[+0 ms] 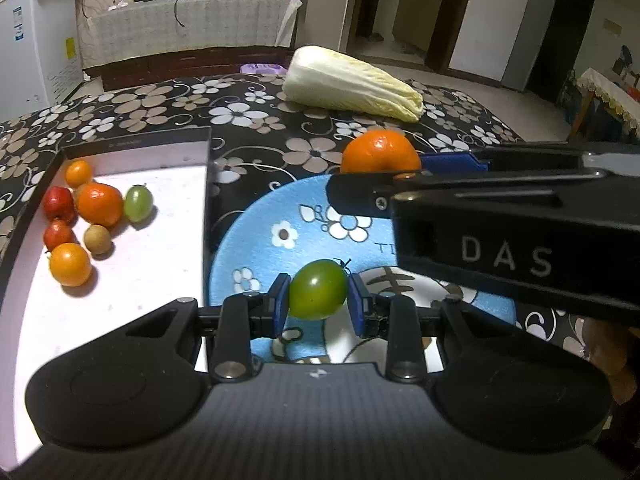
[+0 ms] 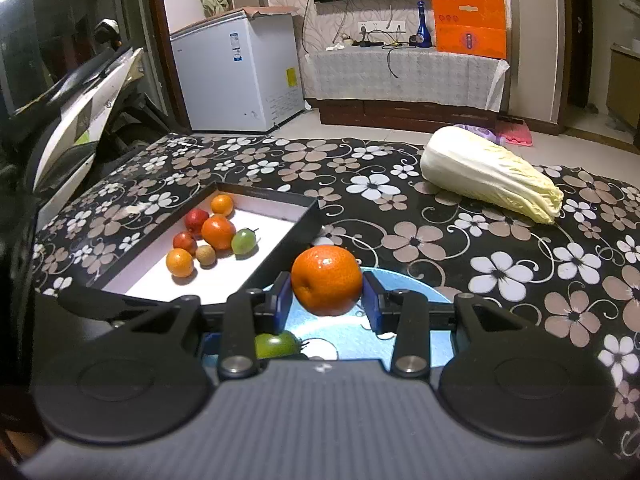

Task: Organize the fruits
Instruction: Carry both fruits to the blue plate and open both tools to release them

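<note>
My left gripper is shut on a green tomato, held above the round blue mat. My right gripper is shut on an orange mandarin, also over the blue mat. In the left wrist view the right gripper's body crosses from the right with the mandarin at its tip. The green tomato shows low under the right gripper. A black-rimmed white tray to the left holds several small fruits: orange, red, a green one and a brown one. The tray also shows in the right wrist view.
A napa cabbage lies at the far side of the flowered black tablecloth. In the right wrist view the cabbage is at the right. Beyond the table stand a white freezer and a covered cabinet.
</note>
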Demonstrator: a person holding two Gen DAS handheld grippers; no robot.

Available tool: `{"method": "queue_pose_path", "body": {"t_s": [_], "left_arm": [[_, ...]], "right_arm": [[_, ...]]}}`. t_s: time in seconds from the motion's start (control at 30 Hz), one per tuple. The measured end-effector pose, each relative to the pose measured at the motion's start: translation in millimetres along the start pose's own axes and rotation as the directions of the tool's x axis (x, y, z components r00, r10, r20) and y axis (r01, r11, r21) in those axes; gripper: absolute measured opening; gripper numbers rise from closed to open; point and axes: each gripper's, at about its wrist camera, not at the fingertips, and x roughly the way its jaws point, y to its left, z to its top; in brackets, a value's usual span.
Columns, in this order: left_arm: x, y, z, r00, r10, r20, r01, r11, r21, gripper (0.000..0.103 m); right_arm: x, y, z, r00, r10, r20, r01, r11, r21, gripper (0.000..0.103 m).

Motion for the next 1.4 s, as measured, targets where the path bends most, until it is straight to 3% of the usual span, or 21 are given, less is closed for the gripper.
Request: {"method": "queue_pose_path", "body": {"t_s": [0.67, 0.8, 1.4], "left_arm": [[13, -19, -1, 1.0, -0.005, -0.015, 0.006, 0.999, 0.05, 0.037], [11, -20, -1, 1.0, -0.004, -0.007, 0.005, 0.998, 0.055, 0.049], [3, -14, -2, 1.0, -0.008, 0.005, 0.008, 0.998, 0.064, 0.064]], "right_arm": [[0, -15, -8, 0.999, -0.031, -0.031, 0.032, 0.999, 0.011, 0.041], [3, -17, -10, 0.998, -0.046, -0.044, 0.047, 0.999, 0.007, 0.041], [17, -29, -19, 0.989, -0.105, -0.106, 0.108, 0.994, 0.019, 0.041]]}}
